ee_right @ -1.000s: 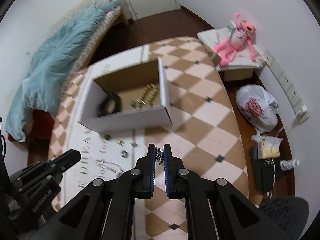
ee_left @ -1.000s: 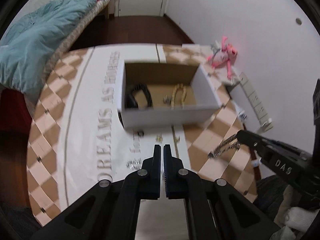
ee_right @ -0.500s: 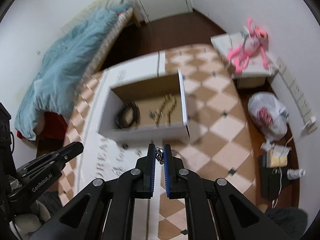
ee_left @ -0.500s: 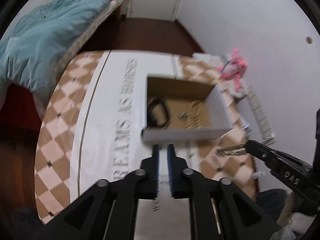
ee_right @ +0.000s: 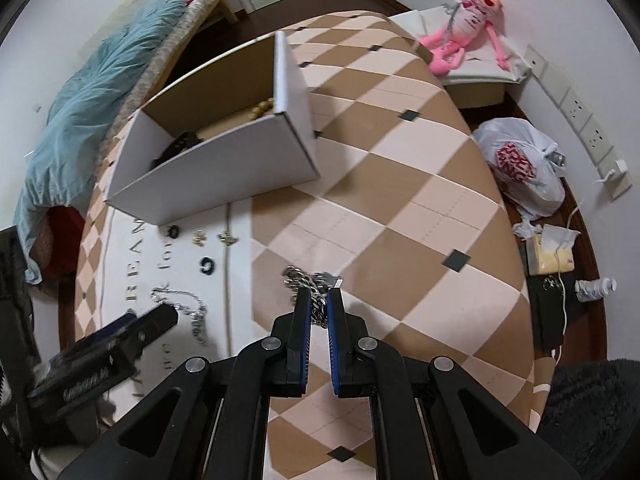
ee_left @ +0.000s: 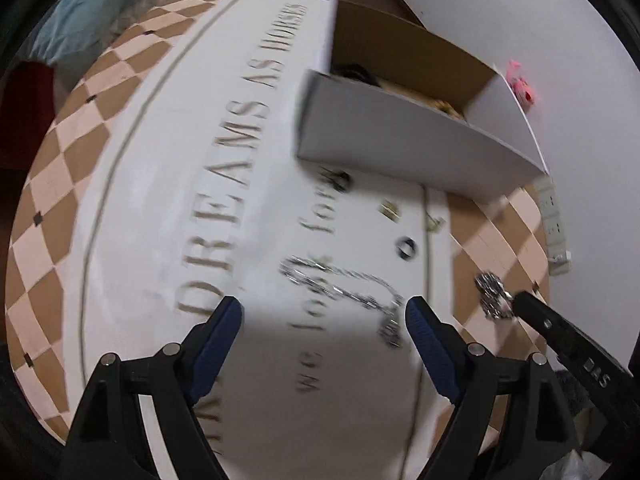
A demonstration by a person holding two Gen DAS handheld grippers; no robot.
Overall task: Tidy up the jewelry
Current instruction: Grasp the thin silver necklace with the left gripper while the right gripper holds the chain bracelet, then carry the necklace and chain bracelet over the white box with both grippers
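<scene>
Around the counter (ee_right: 400, 184): pink plush toy (ee_right: 468, 8) far right, white plastic bag (ee_right: 524, 168) on the floor at right, blue blanket (ee_right: 92, 92) far left. Right gripper (ee_right: 319, 312) clamped on a bunched silver chain (ee_right: 312, 284), jaws nearly together, above the checkered cloth. Left gripper (ee_left: 324, 320) spread wide, nothing held, just near of a second silver chain (ee_left: 340, 284) lying loose on the white lettered strip. Small rings and earrings (ee_right: 208, 240) scattered between chain and box. Open white cardboard box (ee_right: 224, 168) beyond, holding a black bracelet (ee_right: 180, 144) and gold beads (ee_right: 262, 108).
</scene>
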